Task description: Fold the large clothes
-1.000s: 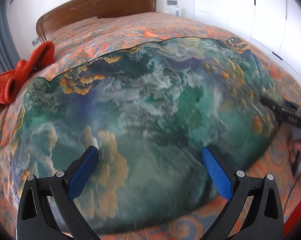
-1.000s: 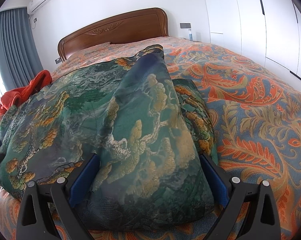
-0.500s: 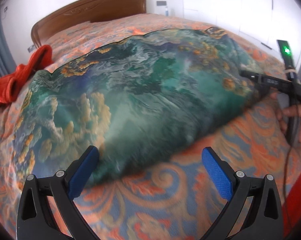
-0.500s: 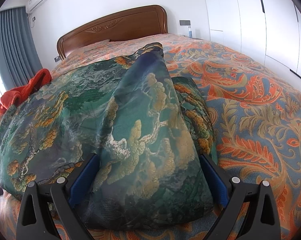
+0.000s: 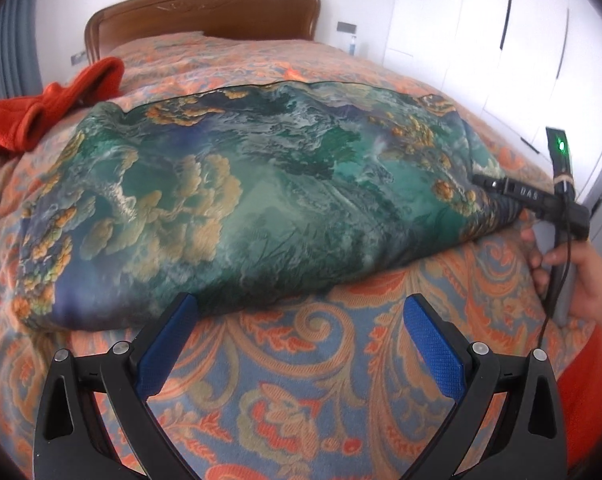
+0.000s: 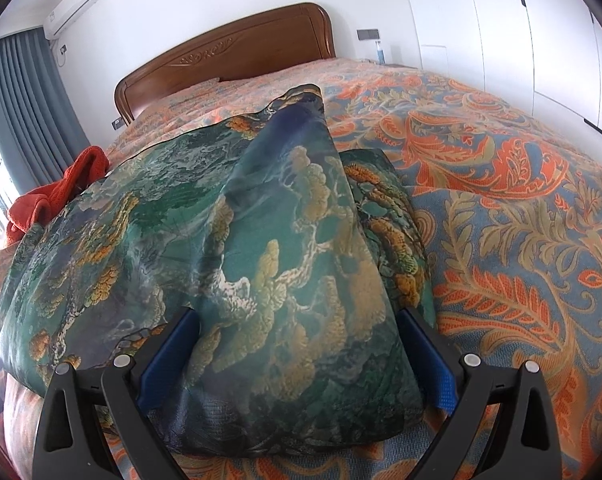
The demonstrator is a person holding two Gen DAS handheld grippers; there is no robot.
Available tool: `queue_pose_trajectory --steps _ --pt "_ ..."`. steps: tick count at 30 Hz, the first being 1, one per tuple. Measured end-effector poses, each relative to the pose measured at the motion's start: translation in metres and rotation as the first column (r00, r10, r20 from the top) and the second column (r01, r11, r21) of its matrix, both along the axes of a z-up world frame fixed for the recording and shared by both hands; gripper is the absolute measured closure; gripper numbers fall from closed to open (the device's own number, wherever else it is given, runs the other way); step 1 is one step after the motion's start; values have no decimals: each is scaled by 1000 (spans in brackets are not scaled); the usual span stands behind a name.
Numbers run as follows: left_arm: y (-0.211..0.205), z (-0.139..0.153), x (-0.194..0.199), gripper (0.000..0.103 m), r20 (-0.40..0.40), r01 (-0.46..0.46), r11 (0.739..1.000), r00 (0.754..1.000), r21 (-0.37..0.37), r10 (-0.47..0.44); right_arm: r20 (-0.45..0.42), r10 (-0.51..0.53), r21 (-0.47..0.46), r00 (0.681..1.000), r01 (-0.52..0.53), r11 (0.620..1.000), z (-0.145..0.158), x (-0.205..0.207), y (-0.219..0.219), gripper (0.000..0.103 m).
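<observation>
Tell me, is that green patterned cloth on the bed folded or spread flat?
Folded: the green cloth lies doubled, one layer draped over another in the right wrist view.

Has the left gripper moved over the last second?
Yes. The left gripper has backed away from the green printed garment; its open jaws now frame bare bedspread.

text: "UAS" | on: right gripper [image 5: 497, 186] arm, white lettering
</observation>
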State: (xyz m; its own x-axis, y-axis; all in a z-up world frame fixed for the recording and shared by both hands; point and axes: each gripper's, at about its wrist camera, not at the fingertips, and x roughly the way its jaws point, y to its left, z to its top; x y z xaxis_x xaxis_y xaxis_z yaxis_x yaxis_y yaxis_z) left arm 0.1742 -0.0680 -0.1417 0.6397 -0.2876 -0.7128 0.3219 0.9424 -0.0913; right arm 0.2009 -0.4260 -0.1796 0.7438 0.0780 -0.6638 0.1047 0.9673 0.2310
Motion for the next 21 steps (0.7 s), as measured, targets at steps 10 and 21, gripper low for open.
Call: queue_pose_trajectory --steps 10,21 --pt "-1 12 -5 1 35 35 999 999 18 -35 69 -98 86 993 92 992 35 -29 -25 3" --pt "-72 28 16 1 108 135 987 984 86 -144 -35 -115 344 993 120 931 25 -36 -75 3"
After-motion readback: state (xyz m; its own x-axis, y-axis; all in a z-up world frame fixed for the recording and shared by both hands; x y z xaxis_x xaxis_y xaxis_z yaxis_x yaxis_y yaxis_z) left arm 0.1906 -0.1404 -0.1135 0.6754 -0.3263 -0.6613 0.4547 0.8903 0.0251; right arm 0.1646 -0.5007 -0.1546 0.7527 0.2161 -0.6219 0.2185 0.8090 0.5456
